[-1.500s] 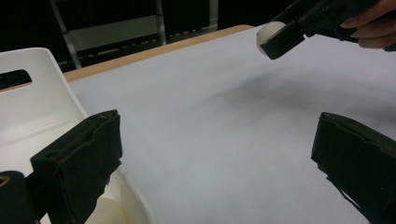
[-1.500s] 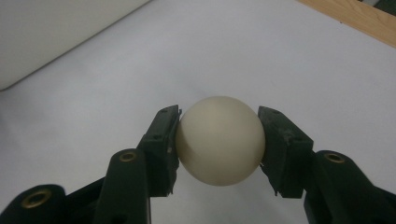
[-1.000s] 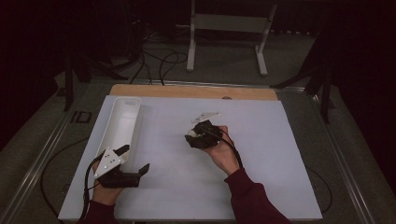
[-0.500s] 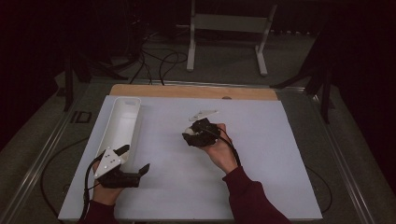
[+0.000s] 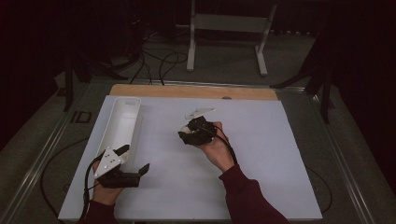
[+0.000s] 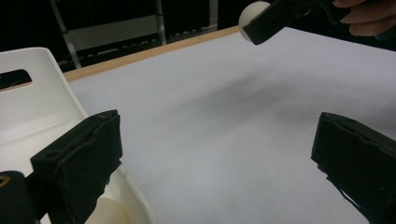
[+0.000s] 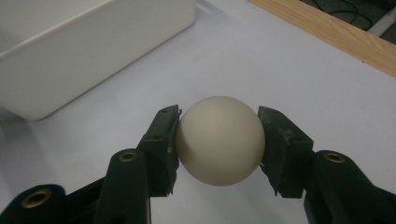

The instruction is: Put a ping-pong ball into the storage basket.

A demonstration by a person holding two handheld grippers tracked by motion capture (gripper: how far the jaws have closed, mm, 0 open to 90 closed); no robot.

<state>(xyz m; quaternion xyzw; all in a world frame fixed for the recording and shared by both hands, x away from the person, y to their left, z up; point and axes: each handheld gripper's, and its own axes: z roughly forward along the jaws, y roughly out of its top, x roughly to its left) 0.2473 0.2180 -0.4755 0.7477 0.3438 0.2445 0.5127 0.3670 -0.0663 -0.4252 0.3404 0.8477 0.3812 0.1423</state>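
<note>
The right gripper (image 7: pixel 219 142), black and two-jawed, is clamped on a smooth cream-white ball (image 7: pixel 220 140), one pad pressed against each side of it. In the right gripper view the ball sits at the centre of the frame, above the white sheet covering the table (image 7: pixel 289 79). In the high view the same gripper (image 5: pixel 188 133) is near the middle of the picture, held in the person's right hand (image 5: pixel 217 148), with the ball (image 5: pixel 186 129) a pale spot at its tip.

A long white plastic tray (image 5: pixel 122 123) lies to the left of centre in the high view, running from the upper left of the sheet down toward the left gripper (image 5: pixel 135 161). That gripper's jaws stand wide apart with nothing between them; in the left gripper view they frame the bare white sheet (image 6: pixel 224 140), the tray's rounded corner (image 6: pixel 37 88) lies at the left edge, and the ball (image 6: pixel 250 16) shows at the top, gripped in the other tool. A light wooden strip (image 5: pixel 187 91) edges the far side of the sheet.
</note>
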